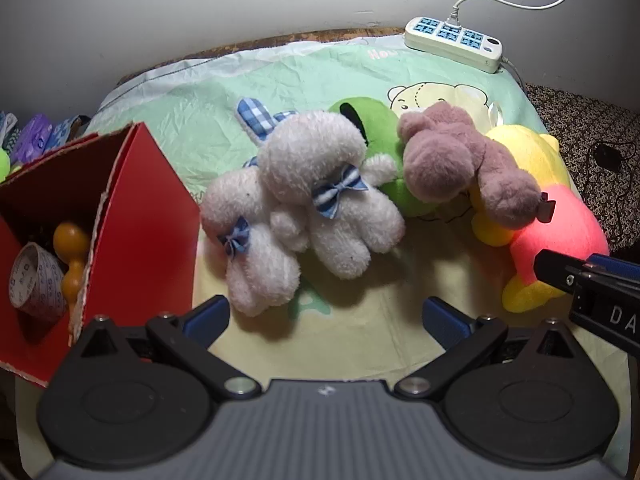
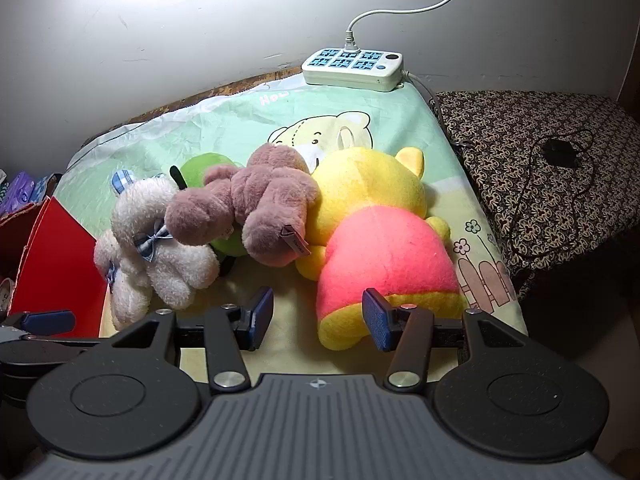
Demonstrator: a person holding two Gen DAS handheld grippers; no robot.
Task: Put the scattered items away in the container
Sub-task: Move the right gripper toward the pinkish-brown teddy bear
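Observation:
Several plush toys lie in a row on the pale cloth (image 1: 360, 340). Two white ones with blue bows (image 1: 304, 208) (image 2: 156, 248) lie nearest the red box (image 1: 140, 220) (image 2: 60, 264). Behind them is a green one (image 1: 376, 120) (image 2: 204, 168), then a mauve bear (image 1: 452, 160) (image 2: 260, 208) and a yellow-and-pink one (image 1: 552, 208) (image 2: 380, 256). My left gripper (image 1: 326, 316) hovers wide open just in front of the white toys, with nothing between its fingers. My right gripper (image 2: 318, 318) stands half spread over the yellow-and-pink toy's foot; its pads are not pressing on it.
The red box holds a roll of tape (image 1: 36, 280) and an orange object (image 1: 72, 256). A power strip (image 1: 452, 42) (image 2: 352, 68) with its cord lies at the cloth's far edge against the wall. A patterned surface (image 2: 540, 160) with a black cable lies to the right.

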